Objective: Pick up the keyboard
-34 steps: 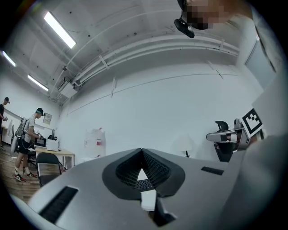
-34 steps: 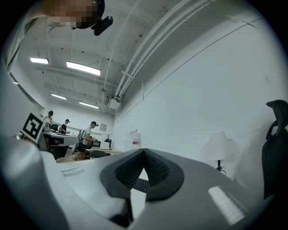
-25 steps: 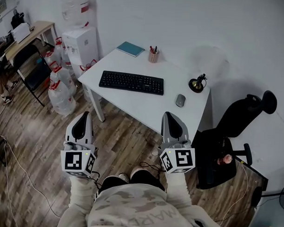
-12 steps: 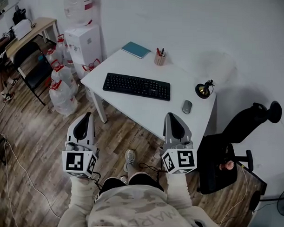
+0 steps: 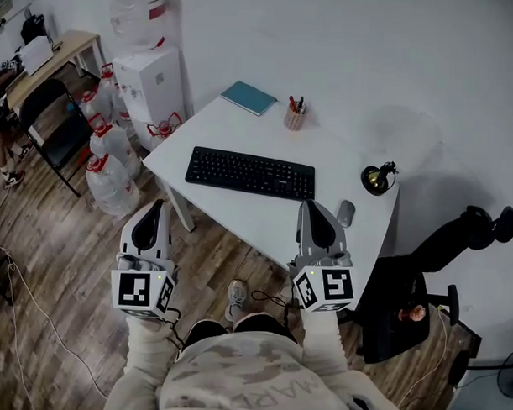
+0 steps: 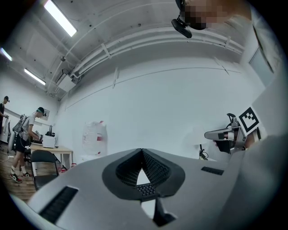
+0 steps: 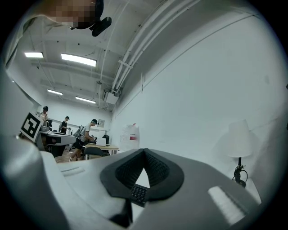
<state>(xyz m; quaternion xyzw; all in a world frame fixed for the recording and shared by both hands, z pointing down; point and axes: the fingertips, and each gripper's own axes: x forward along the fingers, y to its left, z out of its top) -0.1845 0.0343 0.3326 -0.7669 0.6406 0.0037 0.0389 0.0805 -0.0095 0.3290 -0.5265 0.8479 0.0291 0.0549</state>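
Observation:
A black keyboard [image 5: 250, 172] lies flat in the middle of the white table [image 5: 264, 221] in the head view. My left gripper [image 5: 158, 207] is shut and empty, held level over the wooden floor, short of the table's front left corner. My right gripper [image 5: 310, 207] is also shut and empty; its tip stands over the table's front edge, just short of the keyboard's right end and beside a grey mouse [image 5: 346, 213]. In the left gripper view the jaws [image 6: 142, 152] meet with nothing between them, as they do in the right gripper view [image 7: 144, 152]. Neither gripper view shows the keyboard.
On the table stand a pen cup [image 5: 294, 117], a teal notebook [image 5: 249, 97] and a small black lamp [image 5: 377, 177]. A black office chair [image 5: 422, 273] is at the right. Water jugs [image 5: 107, 165] and a white box [image 5: 152, 79] crowd the left. People stand at a far desk [image 7: 92, 146].
Both grippers have moved forward toward the table. The keyboard and table now sit lower and nearer in the head view, and the right gripper's tip has reached the table's front edge.

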